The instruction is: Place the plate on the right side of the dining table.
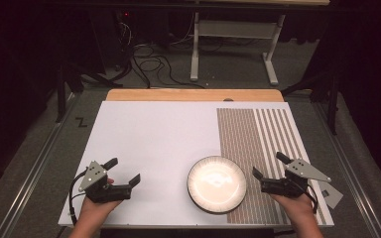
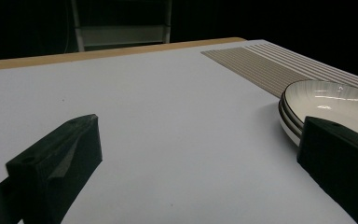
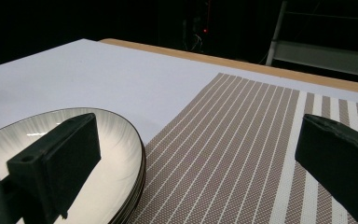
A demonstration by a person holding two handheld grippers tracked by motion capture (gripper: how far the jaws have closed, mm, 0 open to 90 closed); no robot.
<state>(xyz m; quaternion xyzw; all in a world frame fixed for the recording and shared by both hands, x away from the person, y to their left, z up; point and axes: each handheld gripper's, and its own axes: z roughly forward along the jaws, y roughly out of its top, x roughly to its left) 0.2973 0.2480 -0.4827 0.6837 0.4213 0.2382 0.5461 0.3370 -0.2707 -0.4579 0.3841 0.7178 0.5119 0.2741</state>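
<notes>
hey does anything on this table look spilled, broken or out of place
Nothing stands out. The plate sits flat and whole, with nothing spilled in it, half on the striped mat and half on the white table. Its edge suggests stacked plates. Both grippers are open, clear of it.

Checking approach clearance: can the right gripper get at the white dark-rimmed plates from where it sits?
Probably yes. The right gripper sits open just beside the white dark-rimmed plates, with nothing between them.
</notes>
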